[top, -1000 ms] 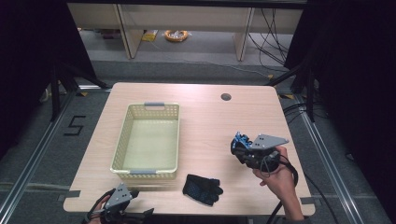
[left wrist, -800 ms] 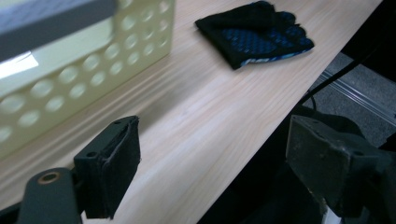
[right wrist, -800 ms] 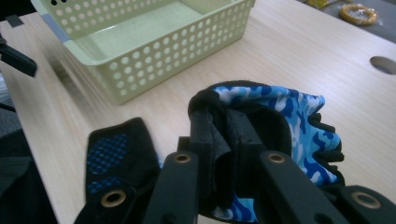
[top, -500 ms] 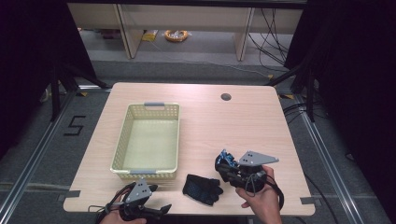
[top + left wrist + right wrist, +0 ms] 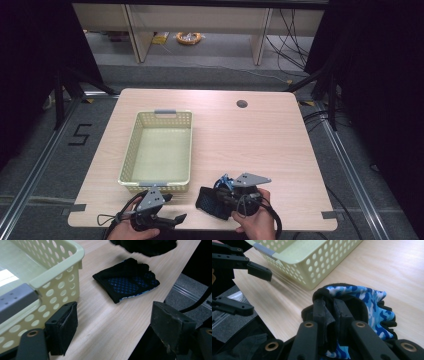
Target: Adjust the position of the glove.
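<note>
A black glove with a blue camouflage back lies near the table's front edge, right of the basket. My right gripper is shut on a fold of its black cuff. In the left gripper view the glove shows a blue dotted palm. My left gripper stands open at the front edge, just left of the glove and below the basket's near corner. Nothing is between its pads. The right gripper view also shows the left gripper with its jaws apart.
A pale yellow perforated basket sits empty on the left half of the wooden table, its near wall close to my left gripper. A cable hole lies at the back. The table's front edge drops off beside the glove.
My right gripper has come down and left from the table's right side onto the glove and shut on it. My left gripper has slid right along the front edge.
</note>
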A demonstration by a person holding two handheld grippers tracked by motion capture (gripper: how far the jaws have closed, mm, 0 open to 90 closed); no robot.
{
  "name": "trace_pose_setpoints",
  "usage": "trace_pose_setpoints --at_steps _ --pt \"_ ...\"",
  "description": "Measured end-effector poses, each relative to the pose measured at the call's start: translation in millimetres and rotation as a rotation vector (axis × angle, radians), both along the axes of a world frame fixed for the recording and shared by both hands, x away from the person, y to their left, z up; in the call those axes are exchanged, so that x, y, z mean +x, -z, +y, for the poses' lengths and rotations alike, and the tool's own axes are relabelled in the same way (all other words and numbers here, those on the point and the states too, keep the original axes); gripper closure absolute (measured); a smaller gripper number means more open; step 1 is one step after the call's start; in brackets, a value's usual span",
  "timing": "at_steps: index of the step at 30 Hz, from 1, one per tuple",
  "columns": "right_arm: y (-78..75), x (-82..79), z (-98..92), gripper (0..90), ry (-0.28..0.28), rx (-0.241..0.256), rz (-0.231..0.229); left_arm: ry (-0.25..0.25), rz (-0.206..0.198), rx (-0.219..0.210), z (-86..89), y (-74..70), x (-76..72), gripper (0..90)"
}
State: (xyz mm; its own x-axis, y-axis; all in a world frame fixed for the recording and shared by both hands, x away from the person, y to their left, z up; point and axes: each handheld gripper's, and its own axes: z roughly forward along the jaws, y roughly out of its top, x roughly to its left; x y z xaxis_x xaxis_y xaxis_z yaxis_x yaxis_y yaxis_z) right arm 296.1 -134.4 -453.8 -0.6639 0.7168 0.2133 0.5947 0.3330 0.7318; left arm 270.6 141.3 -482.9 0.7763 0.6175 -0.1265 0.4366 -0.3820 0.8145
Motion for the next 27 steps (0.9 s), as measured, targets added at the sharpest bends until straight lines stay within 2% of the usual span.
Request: trace_pose_setpoints --at_steps 1,2,4,5,6,7,8,9,10,11,15,16,17,18,20,22,23,25,26,27 --pt "0.0 0.0 0.0 81.2 0.0 0.0 0.0 0.005 0.017 0.008 0.3 -0.3 0.0 22.4" --pt "8.4 3.0 7.7 80.7 0.0 -0.008 0.025 0.005 0.012 0.006 -1.0 2.7 1.5 23.8" --pt "11.7 2.7 10.9 80.4 0.005 -0.011 0.038 0.008 0.015 0.012 -1.1 4.1 2.4 23.8" --pt "22.5 3.5 17.5 78.7 -0.01 -0.033 0.056 0.01 0.033 0.018 -1.4 6.7 3.3 25.1" --pt "22.5 3.5 17.5 78.7 -0.01 -0.033 0.056 0.01 0.033 0.018 -1.4 6.7 3.3 25.7" --pt "29.8 2.9 21.8 77.0 -0.017 -0.042 0.075 0.0 0.052 0.028 -2.0 10.8 4.9 25.8" --pt "32.8 1.5 24.7 76.0 -0.009 -0.042 0.082 0.013 0.044 0.029 -2.1 12.0 6.1 26.2" --pt "35.0 1.7 26.0 74.9 -0.022 -0.051 0.079 0.011 0.056 0.045 -2.0 12.9 6.1 26.8" --pt "37.4 0.7 28.6 73.7 -0.014 -0.041 0.077 0.01 0.059 0.029 -3.8 14.8 6.1 27.0" --pt "36.5 1.1 27.7 72.8 -0.026 -0.061 0.087 0.034 0.046 0.053 -2.6 14.8 8.0 27.4" --pt "34.9 1.2 24.8 61.5 -0.033 -0.027 0.092 0.023 0.042 0.049 -6.6 16.8 9.6 28.7" --pt "34.9 1.2 24.8 61.5 -0.033 -0.027 0.092 0.023 0.042 0.049 -6.6 16.8 9.6 28.9" --pt "28.4 -1.3 20.0 63.2 -0.051 0.004 0.057 0.022 0.048 0.038 -8.4 16.7 10.5 28.9" --pt "25.7 -1.8 17.8 62.7 -0.054 0.015 0.052 0.021 0.053 0.045 -8.9 16.1 11.2 28.9" --pt "15.5 -2.2 6.9 62.3 -0.055 0.009 -0.012 0.036 0.04 0.052 -10.9 15.2 13.1 29.3" --pt "11.5 -1.8 -0.3 62.2 -0.042 0.006 -0.027 0.032 0.043 0.054 -12.8 14.9 13.4 29.4" --pt "6.1 1.7 -18.5 61.4 -0.033 -0.045 -0.071 0.038 0.034 0.045 -18.2 14.5 14.2 30.2" --pt "5.9 2.9 -24.9 61.3 -0.019 -0.061 -0.076 0.042 0.025 0.045 -21.2 14.6 14.5 31.3" --pt "7.2 4.9 -33.2 60.5 -0.022 -0.083 -0.081 0.071 0.008 0.085 -22.2 13.1 16.9 31.3" --pt "10.1 8.1 -43.1 60.3 -0.035 -0.112 -0.08 0.054 0.018 0.044 -26.7 14.3 15.8 32.5"
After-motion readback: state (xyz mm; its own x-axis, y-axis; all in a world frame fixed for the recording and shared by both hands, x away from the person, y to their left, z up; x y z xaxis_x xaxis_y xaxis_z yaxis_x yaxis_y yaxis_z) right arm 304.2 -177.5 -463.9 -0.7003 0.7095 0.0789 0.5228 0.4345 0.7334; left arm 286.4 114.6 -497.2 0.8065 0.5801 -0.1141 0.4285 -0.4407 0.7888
